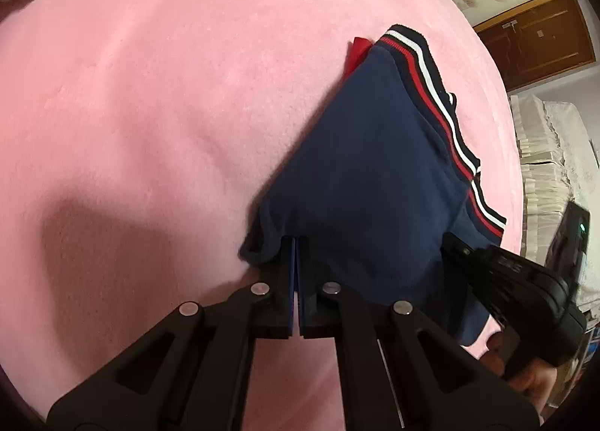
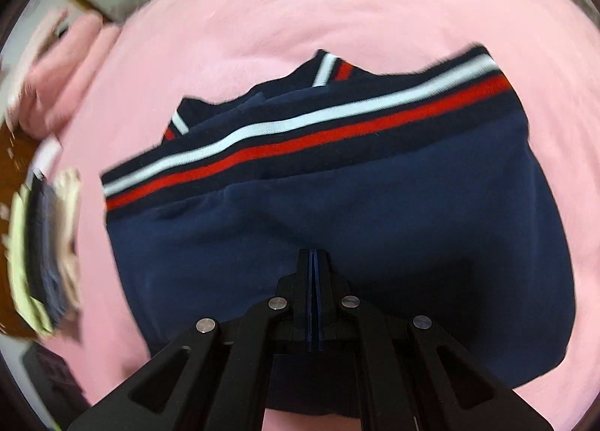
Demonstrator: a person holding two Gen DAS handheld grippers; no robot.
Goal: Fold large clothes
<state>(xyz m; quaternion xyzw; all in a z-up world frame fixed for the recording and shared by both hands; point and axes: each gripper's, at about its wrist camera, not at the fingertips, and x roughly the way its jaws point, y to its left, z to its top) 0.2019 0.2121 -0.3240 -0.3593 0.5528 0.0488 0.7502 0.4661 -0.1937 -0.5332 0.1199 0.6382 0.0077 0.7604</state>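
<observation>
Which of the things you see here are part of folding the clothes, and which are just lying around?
Part of the job:
navy sweater
left gripper
right gripper
pink blanket it lies on

Lying about:
stacked clothes
wooden door

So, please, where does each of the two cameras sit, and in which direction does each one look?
Left wrist: sits on the left tongs, looking along them over the navy garment on the pink blanket; the right tongs' body and a hand show at the right.
Right wrist: sits on the right tongs, facing the garment's striped hem; only its own fingers show.
Shared: the same garment and blanket, each pair of tongs shut on the cloth's near edge.
</observation>
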